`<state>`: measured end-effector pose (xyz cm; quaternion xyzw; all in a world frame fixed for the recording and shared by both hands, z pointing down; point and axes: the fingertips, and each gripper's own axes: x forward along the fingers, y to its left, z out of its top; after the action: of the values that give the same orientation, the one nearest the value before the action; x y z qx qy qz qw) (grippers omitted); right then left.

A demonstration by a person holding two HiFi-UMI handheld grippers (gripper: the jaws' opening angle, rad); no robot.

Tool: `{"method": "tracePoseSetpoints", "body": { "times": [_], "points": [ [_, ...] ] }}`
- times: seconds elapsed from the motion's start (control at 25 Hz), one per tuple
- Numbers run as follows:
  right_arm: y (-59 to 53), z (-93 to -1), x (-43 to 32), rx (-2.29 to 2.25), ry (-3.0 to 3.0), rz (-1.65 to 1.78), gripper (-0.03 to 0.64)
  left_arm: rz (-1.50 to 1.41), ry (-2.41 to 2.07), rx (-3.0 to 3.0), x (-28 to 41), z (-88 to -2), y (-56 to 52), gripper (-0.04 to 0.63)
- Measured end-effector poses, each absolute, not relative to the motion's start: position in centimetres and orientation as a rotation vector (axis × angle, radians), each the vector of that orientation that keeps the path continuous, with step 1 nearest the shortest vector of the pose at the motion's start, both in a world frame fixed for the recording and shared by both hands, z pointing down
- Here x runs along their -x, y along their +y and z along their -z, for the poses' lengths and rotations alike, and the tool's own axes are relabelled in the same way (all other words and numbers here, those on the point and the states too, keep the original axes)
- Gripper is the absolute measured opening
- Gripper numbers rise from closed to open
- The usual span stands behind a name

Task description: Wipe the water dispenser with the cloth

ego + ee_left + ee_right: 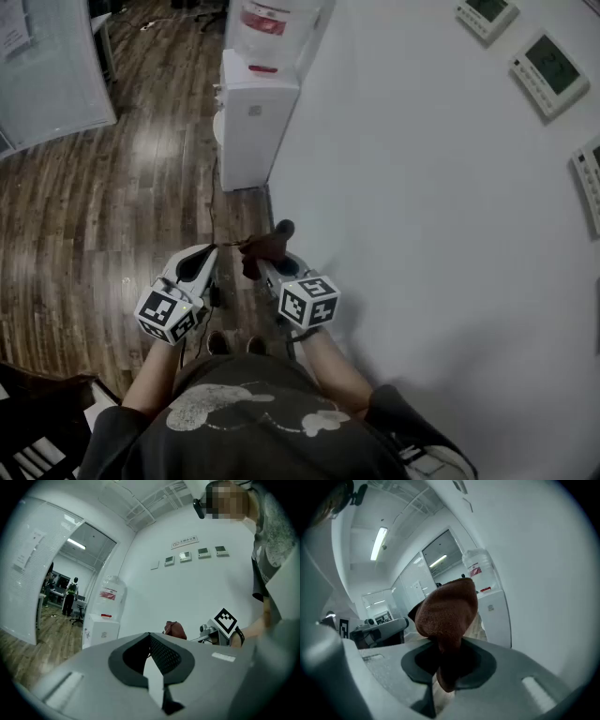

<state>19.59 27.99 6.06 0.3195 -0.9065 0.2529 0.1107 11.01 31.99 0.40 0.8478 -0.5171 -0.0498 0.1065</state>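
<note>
Gripping the brown cloth (447,613), my right tongs (449,663) are clamped on it; my left tongs (150,641) are closed and empty; the water dispenser (253,122) stands well apart.

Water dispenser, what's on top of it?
A clear water bottle with a red label stands on the white water dispenser. Whatever lies beneath the bottle's base is covered by it.

- The person is holding the left gripper (213,248) and the right gripper (269,261) side by side above the wooden floor (103,206).
- A dark brown cloth (264,247) is sitting bunched at the right gripper's jaws.
- The white water dispenser (253,117) is standing well ahead, against the white wall (422,187).
</note>
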Motion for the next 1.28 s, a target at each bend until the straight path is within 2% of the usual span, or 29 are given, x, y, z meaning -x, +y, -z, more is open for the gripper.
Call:
{"method": "tracePoseSetpoints", "body": {
  "times": [0.68,1.28],
  "points": [
    [28.1,-6.0,-18.7,-0.953,-2.671,-0.705,0.054,0.167,-1.551,-2.478,-8.8,-0.5,33.0,0.012],
    [24.0,-7.4,-16.8,-1.177,-2.61,-0.737,0.055,0.186,-1.572,-2.462,-0.9,-1.4,30.1,0.011]
  ]
}}
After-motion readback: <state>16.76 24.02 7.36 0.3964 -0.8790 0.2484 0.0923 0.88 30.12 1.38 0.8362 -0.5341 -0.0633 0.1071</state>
